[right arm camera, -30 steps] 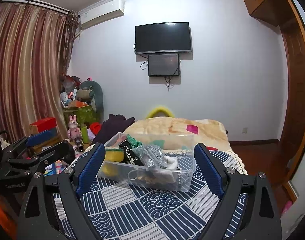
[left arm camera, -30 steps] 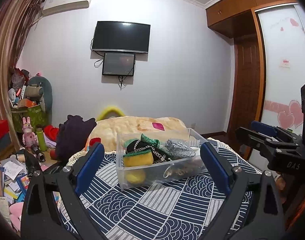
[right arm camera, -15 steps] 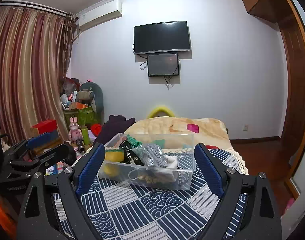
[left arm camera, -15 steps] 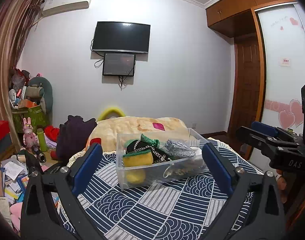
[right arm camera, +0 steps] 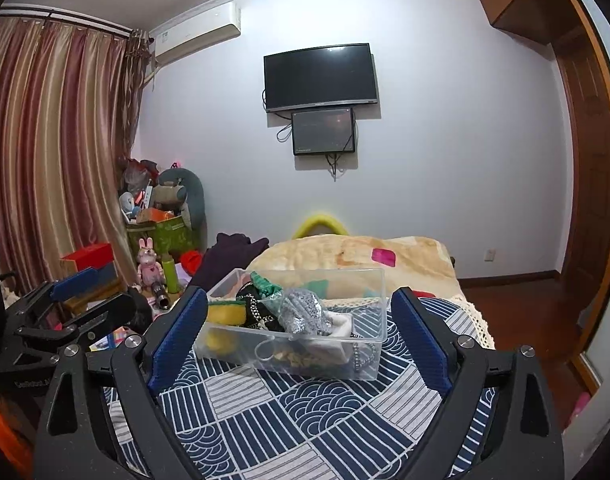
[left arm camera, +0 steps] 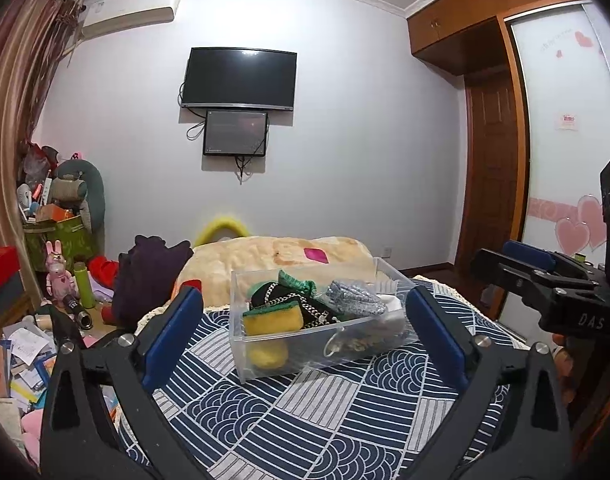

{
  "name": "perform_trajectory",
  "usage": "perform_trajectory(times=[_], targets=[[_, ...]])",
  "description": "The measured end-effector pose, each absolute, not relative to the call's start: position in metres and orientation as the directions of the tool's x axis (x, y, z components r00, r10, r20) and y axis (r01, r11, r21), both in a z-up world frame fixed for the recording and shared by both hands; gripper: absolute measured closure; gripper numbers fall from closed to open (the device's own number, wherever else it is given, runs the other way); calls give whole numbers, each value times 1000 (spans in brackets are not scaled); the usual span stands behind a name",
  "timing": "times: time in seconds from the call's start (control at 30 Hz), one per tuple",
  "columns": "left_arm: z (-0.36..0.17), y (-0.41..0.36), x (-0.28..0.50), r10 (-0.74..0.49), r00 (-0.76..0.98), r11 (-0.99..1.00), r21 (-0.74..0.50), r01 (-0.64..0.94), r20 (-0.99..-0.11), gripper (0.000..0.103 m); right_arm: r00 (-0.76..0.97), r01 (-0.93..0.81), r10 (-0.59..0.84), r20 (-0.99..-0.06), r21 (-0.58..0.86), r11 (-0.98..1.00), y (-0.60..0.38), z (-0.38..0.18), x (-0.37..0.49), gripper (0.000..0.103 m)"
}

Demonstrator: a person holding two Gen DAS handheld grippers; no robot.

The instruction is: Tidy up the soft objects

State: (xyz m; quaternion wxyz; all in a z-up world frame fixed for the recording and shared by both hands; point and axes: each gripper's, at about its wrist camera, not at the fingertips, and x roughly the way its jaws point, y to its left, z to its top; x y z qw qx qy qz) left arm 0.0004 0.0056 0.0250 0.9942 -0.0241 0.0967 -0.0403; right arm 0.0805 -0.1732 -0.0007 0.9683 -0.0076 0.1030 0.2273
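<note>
A clear plastic bin (left arm camera: 241, 344) stands on a blue-and-white patterned cloth (left arm camera: 305, 416); it also shows in the right wrist view (right arm camera: 369, 356). It holds a yellow-green sponge (left arm camera: 271, 318), a black item with a chain (left arm camera: 289, 300), a green cloth (left arm camera: 295, 280), a silver glittery pouch (left arm camera: 355, 300) and a yellow ball (left arm camera: 265, 354). My left gripper (left arm camera: 303, 332) is open and empty, in front of the bin. My right gripper (right arm camera: 299, 332) is open and empty, also in front of the bin.
A beige blanket (left arm camera: 273, 256) and a dark purple garment (left arm camera: 149, 272) lie behind the bin. Clutter of toys, boxes and papers (left arm camera: 45, 280) fills the floor at left. A wardrobe and door (left arm camera: 493, 184) stand at right.
Both grippers have shifted only slightly; the left view has dropped a touch. The bin and its contents have not moved.
</note>
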Motion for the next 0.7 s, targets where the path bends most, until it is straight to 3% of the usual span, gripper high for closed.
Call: perform_trajectory(times=[0.17, 0.7], targets=[[25, 7, 4, -111, 972, 993, -61, 101, -209, 0, 876, -440, 437, -203, 33, 897, -174, -1, 80, 5], [22, 7, 8, -93, 970, 994, -70, 79, -223, 0, 873, -444, 439, -214, 25, 896, -171, -2, 80, 3]])
